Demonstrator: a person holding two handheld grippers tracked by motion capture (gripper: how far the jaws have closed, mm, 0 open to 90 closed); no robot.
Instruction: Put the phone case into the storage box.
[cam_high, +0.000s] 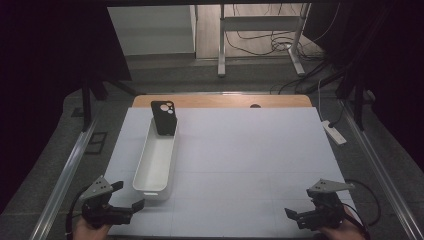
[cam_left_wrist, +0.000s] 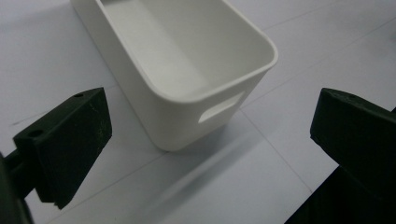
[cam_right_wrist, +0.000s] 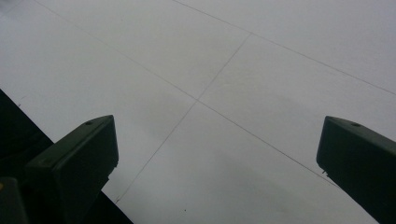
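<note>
We see one container on the table (cam_high: 250, 150): a long, narrow white bin (cam_high: 156, 160) lying lengthwise away from us on the left part of the white surface. Inside it there is one thing, a black phone case (cam_high: 164, 117), which stands tilted at the far end, its lower edge down in the bin and its upper part leaning against the far rim, the camera cut-outs facing us. The rest of the bin's floor, as far as our left gripper view shows the near end (cam_left_wrist: 187, 70), is bare. That near end wall has one slot-shaped handle opening (cam_left_wrist: 220, 108).

We count two grippers, one bin and one case. Our left gripper (cam_high: 127, 196) sits at the near left corner of the table, just beside the bin's near end without touching it; its jaws are spread wide, with nothing between them. Our right gripper (cam_high: 292, 212) rests at the near right corner, well apart from the bin, over the plain white surface crossed by thin lines; its jaws are likewise spread wide and hold nothing.
</note>
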